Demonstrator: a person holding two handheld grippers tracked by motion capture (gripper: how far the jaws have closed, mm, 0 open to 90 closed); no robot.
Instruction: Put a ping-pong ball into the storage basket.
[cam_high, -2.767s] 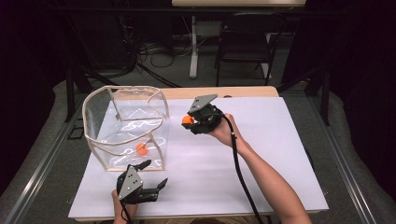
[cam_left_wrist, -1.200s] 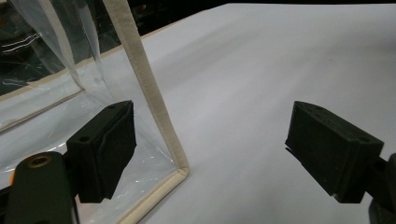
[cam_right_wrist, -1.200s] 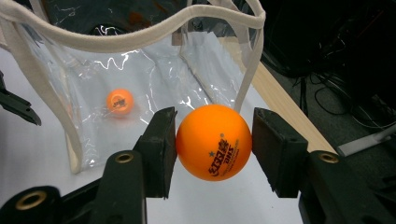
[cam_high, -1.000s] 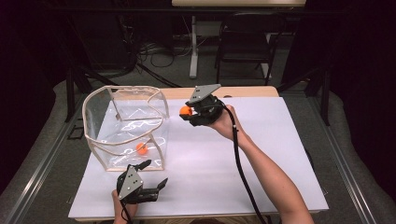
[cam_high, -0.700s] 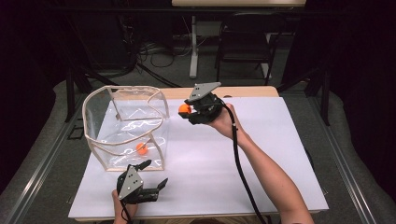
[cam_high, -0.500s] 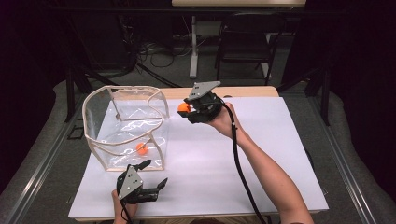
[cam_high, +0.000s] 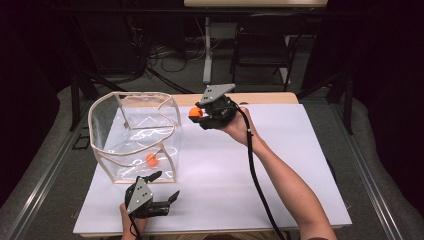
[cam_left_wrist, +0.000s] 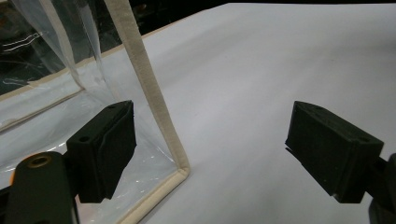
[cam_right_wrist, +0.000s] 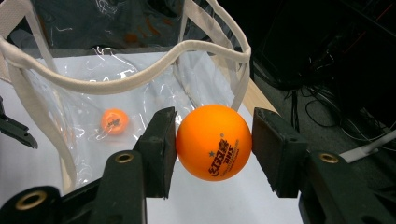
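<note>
Right gripper (cam_high: 196, 113) nearer bag (cam_high: 134, 135), fingers clamped on ball (cam_right_wrist: 214, 141); left gripper (cam_high: 162, 192) fingers apart.

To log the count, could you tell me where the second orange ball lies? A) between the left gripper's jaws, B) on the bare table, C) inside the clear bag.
C: the second ball sits inside the clear bag, seen through its wall.

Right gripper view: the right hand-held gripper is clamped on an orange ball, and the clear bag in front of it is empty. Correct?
Not quite. The right hand-held gripper is clamped on the orange ball, but the clear bag is not empty: a second orange ball already lies inside it, as the right gripper view shows; the high view shows it too.
</note>
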